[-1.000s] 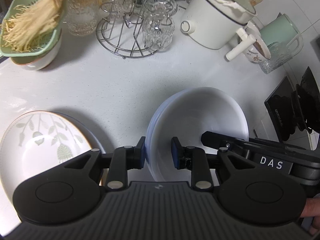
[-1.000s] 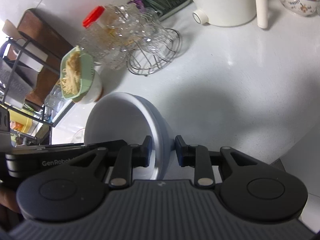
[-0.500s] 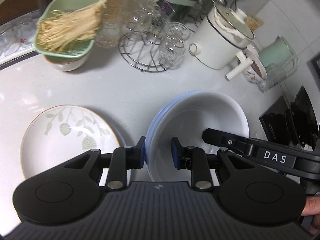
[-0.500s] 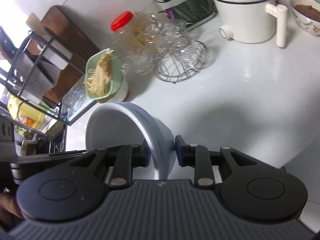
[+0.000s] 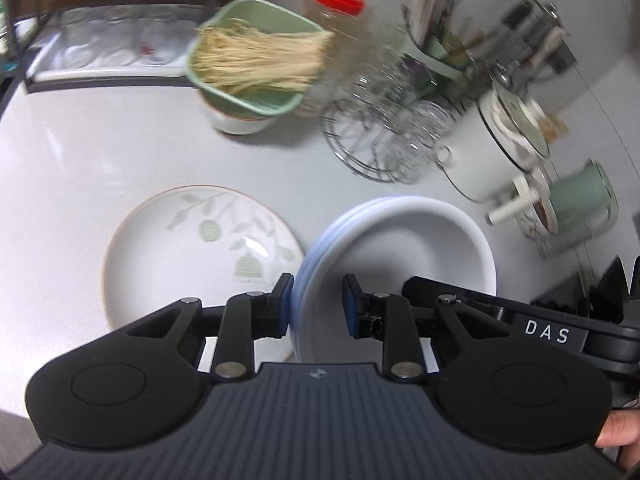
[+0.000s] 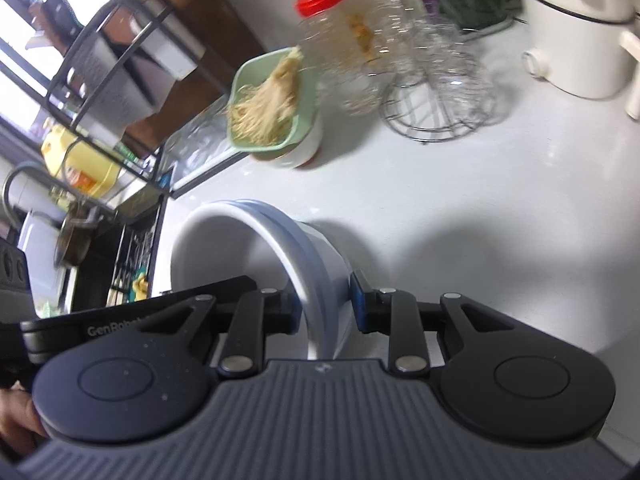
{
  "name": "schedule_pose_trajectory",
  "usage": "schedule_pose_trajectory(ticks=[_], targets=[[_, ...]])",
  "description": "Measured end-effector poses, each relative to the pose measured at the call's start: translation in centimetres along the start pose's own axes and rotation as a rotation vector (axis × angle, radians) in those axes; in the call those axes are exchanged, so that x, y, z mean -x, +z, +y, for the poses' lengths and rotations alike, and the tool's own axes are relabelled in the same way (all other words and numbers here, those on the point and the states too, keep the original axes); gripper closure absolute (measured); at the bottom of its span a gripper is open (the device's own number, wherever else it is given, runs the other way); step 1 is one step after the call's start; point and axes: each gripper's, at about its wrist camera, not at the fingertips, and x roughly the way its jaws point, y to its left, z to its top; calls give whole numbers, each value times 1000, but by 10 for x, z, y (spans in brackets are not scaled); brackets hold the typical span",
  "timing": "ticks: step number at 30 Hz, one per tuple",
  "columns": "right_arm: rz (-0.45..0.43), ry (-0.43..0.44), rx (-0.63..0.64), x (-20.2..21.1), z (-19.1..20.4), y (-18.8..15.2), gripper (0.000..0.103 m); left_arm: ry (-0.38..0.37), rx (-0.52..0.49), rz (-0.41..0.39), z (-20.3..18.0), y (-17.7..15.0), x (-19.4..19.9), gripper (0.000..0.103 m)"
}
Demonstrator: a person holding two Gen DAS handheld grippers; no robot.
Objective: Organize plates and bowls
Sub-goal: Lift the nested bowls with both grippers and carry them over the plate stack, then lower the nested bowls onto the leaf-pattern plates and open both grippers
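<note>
Both grippers carry a stack of white bowls (image 5: 400, 248) with pale blue outsides above the white counter. My left gripper (image 5: 316, 300) is shut on the stack's near rim, one pad outside and one inside. My right gripper (image 6: 326, 300) is shut on the opposite rim of the bowls (image 6: 256, 240); its black body crosses the left wrist view at the right. A white plate with green leaf print (image 5: 180, 256) lies flat on the counter just left of the stack, partly hidden behind my left gripper.
At the back stand a green colander of noodles on a white bowl (image 5: 248, 80), a red-capped jar (image 5: 340, 20), a wire glass rack (image 5: 384, 132), a white pot (image 5: 500, 152) and a green mug (image 5: 580, 196). A dish rack (image 6: 100, 92) stands at the left.
Both grippers have risen with the bowl stack and rolled, so the counter items now sit lower and further right. The leaf plate has slid into fuller view beside the stack.
</note>
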Motion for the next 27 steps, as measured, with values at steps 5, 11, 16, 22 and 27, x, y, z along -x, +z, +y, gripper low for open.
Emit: schedule_pose_trajectory(ticks=[5, 11, 16, 22, 27], targets=[[44, 27, 59, -22, 18, 7, 75, 38, 86, -34, 24, -3, 4, 74], [94, 45, 113, -55, 34, 10, 75, 80, 168, -48, 53, -7, -3, 74], [123, 46, 144, -80, 40, 9, 75, 108, 196, -41, 68, -9, -17, 74], [177, 43, 152, -106, 39, 4, 75, 155, 206, -34, 79, -11, -31, 73], [189, 35, 178, -119, 44, 0, 74, 161, 224, -26, 90, -11, -39, 73]])
